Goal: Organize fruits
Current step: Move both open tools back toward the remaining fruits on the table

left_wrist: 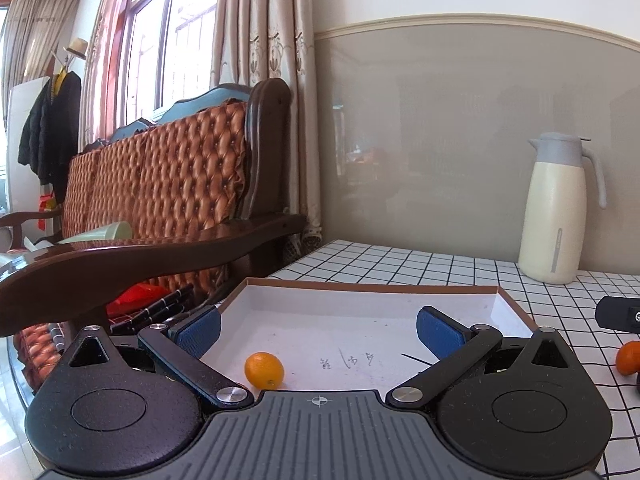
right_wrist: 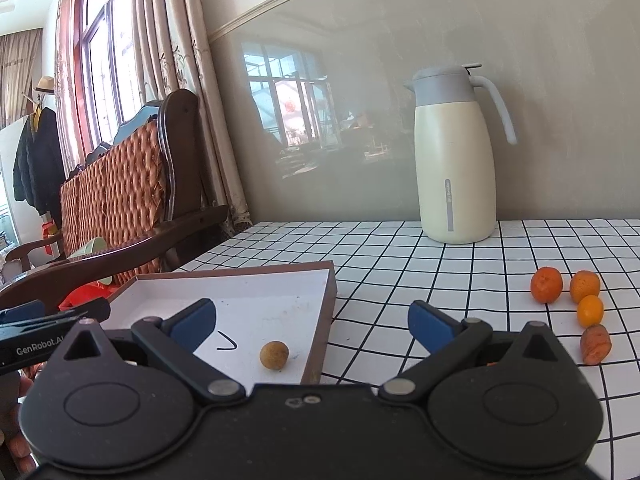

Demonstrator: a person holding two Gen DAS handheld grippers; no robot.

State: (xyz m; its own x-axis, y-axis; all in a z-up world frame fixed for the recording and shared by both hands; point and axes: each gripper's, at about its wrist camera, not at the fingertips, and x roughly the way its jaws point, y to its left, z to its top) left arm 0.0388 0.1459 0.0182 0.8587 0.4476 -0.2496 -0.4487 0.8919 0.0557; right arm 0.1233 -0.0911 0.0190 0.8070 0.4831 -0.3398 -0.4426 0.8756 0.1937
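Observation:
A shallow brown-rimmed box (left_wrist: pixel 372 289) with a white floor lies on the checked table. An orange kumquat (left_wrist: pixel 264 370) rests in its near left part, just ahead of my open left gripper (left_wrist: pixel 318 330), which hovers over the box with nothing between its fingers. In the right wrist view the same box (right_wrist: pixel 329 304) holds a small tan round fruit (right_wrist: pixel 274 355). My right gripper (right_wrist: pixel 312 326) is open and empty, straddling the box's right wall. Several orange fruits (right_wrist: pixel 546 285) and a reddish one (right_wrist: pixel 595 344) lie on the table to the right.
A cream thermos jug (right_wrist: pixel 456 160) stands at the back against the grey wall. A wooden sofa arm (left_wrist: pixel 140 256) with quilted cushions borders the table's left side. An orange fruit (left_wrist: pixel 629 356) shows at the right edge of the left wrist view, under the other gripper's tip (left_wrist: pixel 618 312).

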